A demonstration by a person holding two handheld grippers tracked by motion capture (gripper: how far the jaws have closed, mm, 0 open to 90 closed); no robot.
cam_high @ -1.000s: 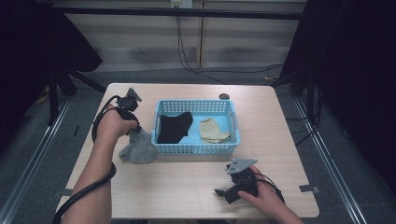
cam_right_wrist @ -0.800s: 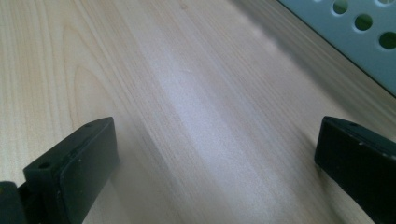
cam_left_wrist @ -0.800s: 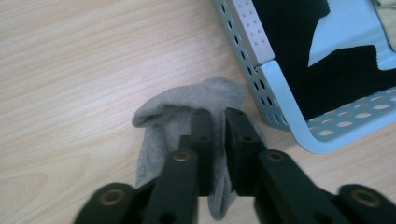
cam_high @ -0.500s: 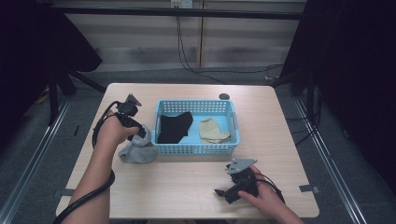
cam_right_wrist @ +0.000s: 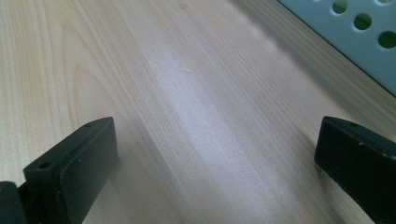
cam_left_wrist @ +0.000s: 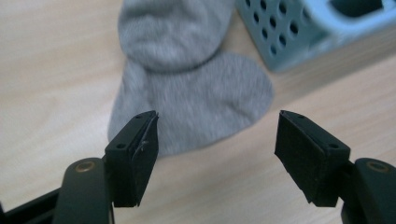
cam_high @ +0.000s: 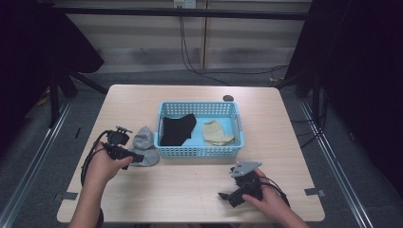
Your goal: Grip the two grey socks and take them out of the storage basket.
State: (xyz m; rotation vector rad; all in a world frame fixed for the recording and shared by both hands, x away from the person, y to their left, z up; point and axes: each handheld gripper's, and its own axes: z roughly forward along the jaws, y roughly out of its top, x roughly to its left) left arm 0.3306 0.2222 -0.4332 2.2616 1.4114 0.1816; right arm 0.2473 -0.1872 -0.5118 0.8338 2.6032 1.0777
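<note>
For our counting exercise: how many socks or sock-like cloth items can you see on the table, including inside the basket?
3: a grey sock on the table left of the blue basket, a black one in the basket's left half, a beige one in its right half. Others could lie underneath.

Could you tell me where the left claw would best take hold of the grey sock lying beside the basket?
Probably at the rounded near end of the grey sock, coming in low from the person's side. It lies flat and folded on the table, clear of the blue basket. The left claw is open with that edge ahead of its jaws, so one jaw may have to scoop under.
</note>
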